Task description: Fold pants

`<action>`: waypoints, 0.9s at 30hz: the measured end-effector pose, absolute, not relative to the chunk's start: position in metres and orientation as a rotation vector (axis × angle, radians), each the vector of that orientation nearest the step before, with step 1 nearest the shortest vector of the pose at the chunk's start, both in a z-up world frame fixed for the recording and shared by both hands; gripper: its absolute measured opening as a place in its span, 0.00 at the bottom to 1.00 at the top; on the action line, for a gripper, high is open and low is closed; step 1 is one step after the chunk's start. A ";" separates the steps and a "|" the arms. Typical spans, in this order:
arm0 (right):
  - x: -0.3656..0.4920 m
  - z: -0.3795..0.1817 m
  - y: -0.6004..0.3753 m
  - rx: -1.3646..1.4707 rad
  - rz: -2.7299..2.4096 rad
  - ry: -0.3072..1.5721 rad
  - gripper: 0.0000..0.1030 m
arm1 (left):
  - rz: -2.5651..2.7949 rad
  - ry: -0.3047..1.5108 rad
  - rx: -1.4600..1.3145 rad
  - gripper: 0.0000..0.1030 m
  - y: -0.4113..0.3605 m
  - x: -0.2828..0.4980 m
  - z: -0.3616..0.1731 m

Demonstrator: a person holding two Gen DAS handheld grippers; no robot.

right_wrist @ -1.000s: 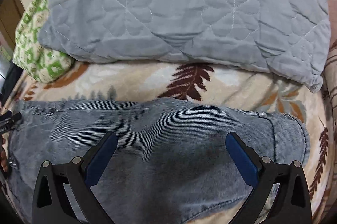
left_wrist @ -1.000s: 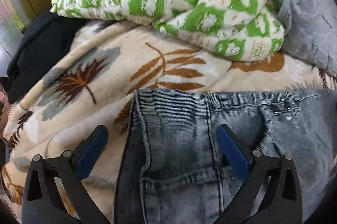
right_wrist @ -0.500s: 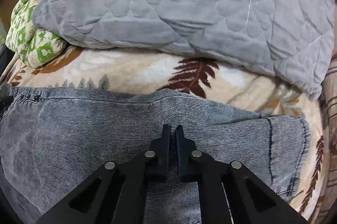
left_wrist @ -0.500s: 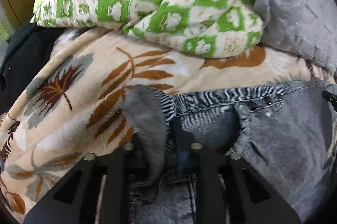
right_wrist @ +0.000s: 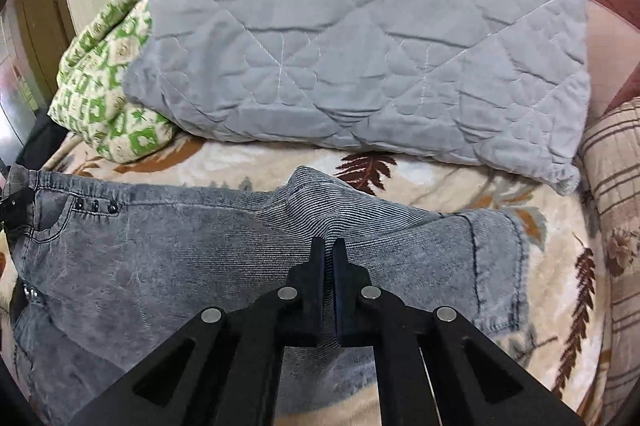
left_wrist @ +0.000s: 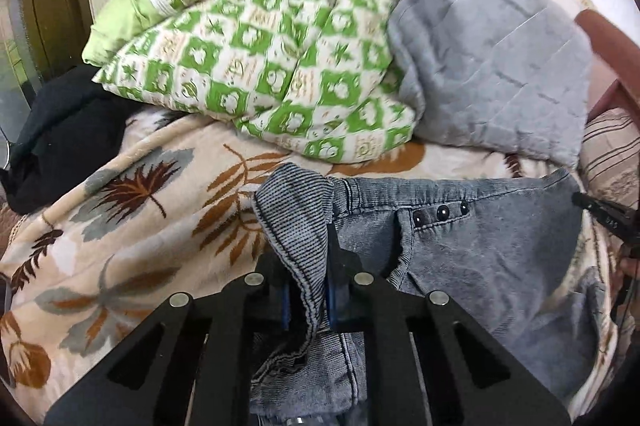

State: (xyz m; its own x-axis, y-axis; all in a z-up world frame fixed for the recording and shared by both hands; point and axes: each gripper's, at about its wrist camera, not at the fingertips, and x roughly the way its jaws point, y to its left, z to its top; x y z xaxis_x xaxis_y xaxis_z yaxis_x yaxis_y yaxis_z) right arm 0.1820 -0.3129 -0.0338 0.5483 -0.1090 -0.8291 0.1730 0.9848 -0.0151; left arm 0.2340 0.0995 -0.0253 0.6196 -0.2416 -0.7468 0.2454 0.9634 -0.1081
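Bedding fills both views: a leaf-print blanket (left_wrist: 132, 201) with grey pants (left_wrist: 492, 254) laid across it, a green check quilt (left_wrist: 272, 65) and a grey quilt (left_wrist: 480, 65) piled behind.

Left wrist view: left gripper (left_wrist: 307, 300) is closed on the waistband corner of the pants. A flap of ribbed denim stands up between the jaws, clear of the blanket. One second ago the jaws were wide open, straddling that flat edge; half a second ago they had shut. Since then the corner has risen and the camera has tipped up, showing more wall. Three studs (left_wrist: 440, 211) mark the pocket just right of the grip. A black garment (left_wrist: 60, 137) lies at the left, apart from the pants. The other tool's tip shows at the far right edge.

Right wrist view: right gripper (right_wrist: 329, 288) is closed on a pinch of the leg fabric, which tents into a ridge ahead of the tips. Same sequence: open a second ago, shut half a second ago, ridge now higher. The hem (right_wrist: 500, 266) lies flat to the right, near a striped cushion (right_wrist: 612, 218).

Judgement: both grasps look secure and the lift has begun, so the near long edge is probably about to be carried over to start a fold. Risk: a thin pinch on the right may slip.
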 end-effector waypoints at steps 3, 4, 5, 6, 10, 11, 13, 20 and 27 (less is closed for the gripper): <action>0.162 -0.023 -0.311 0.085 -0.161 0.952 0.02 | -0.300 0.828 -0.005 0.10 0.106 0.212 -0.013; 0.154 -0.020 -0.309 0.085 -0.159 0.946 0.02 | -0.305 0.819 -0.009 0.10 0.108 0.206 -0.011; 0.146 -0.016 -0.307 0.085 -0.158 0.939 0.02 | -0.308 0.812 -0.014 0.10 0.110 0.197 -0.008; 0.138 -0.014 -0.307 0.087 -0.157 0.935 0.02 | -0.312 0.805 -0.020 0.10 0.112 0.190 -0.005; 0.108 -0.006 -0.301 0.104 -0.154 0.920 0.02 | -0.323 0.792 -0.024 0.10 0.118 0.160 0.001; 0.099 -0.004 -0.299 0.108 -0.154 0.917 0.02 | -0.325 0.789 -0.023 0.10 0.119 0.152 0.002; 0.083 -0.003 -0.297 0.127 -0.153 0.914 0.02 | -0.330 0.783 -0.020 0.10 0.123 0.136 0.003; 0.027 0.000 -0.286 0.167 -0.149 0.897 0.02 | -0.343 0.801 -0.011 0.10 0.140 0.083 -0.011; -0.026 -0.017 -0.277 0.196 -0.150 0.927 0.02 | -0.332 0.861 0.049 0.10 0.146 0.043 -0.048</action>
State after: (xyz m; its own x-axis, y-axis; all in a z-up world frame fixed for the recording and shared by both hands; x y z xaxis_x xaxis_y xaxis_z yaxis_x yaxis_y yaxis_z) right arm -0.0264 -0.2774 -0.0169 0.5916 -0.0438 -0.8051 0.2119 0.9719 0.1028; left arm 0.0429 0.1459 -0.0475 0.6038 -0.2673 -0.7510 0.3065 0.9475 -0.0908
